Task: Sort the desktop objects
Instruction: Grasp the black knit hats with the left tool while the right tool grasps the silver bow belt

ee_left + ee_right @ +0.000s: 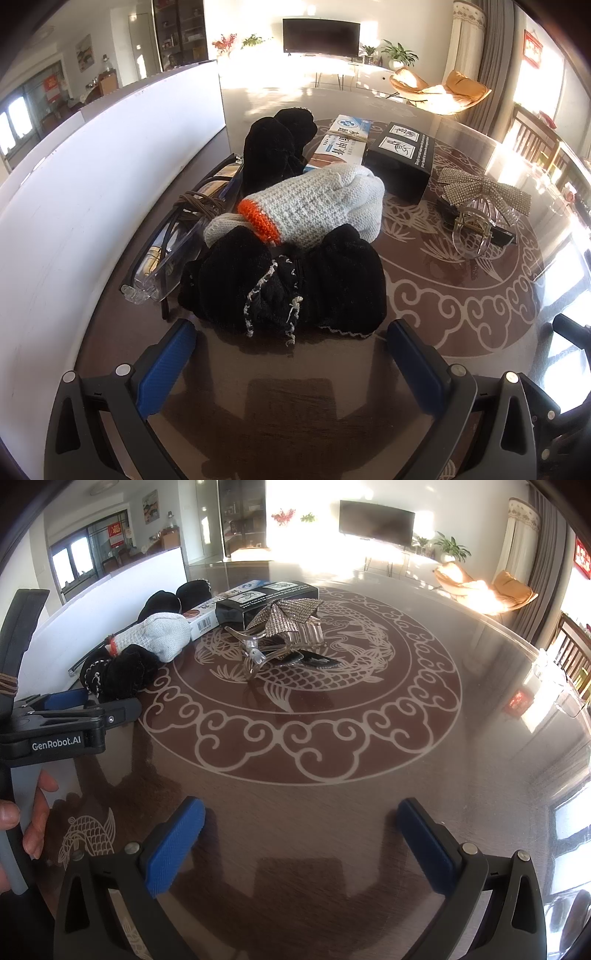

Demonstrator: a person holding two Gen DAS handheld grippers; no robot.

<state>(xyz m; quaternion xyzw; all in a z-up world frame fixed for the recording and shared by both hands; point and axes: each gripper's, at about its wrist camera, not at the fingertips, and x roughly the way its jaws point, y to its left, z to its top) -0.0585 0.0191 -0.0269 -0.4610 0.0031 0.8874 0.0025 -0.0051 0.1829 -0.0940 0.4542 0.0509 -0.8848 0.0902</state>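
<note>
The left claw (291, 354) is held wide open and empty, low over the counter (424, 295), with the black knit bundle (288, 280) lying just beyond its blue pads. The right claw (301, 843) is likewise spread open and empty, over a bare stretch of patterned counter, well apart from every object. A hand (22, 823) is seen at the left edge of the right wrist view, around the handle of the other gripper.

The step in hand is judged to be an approach to a first pick by the left claw; nothing appears to have been sorted yet. For the next move, the claw would need to be carried forward over the black bundle and closed on its soft bulk; the white glove (314, 206), which rests partly on top, may be dragged along.

Counted from near to far: one black bundle with pale stitching; one white knit glove with an orange cuff; one pair of clear glasses (173, 243) beside it on the left, against the white panel (92, 166), with a brown cord (199, 203) wound on them; one clear hair clip (476, 218) topped with a rhinestone bow to the right; a second black knit piece (277, 147) farther back; one blue-and-white carton (343, 144); one black box (399, 158). Whether the two black pieces make a pair cannot be told.
</note>
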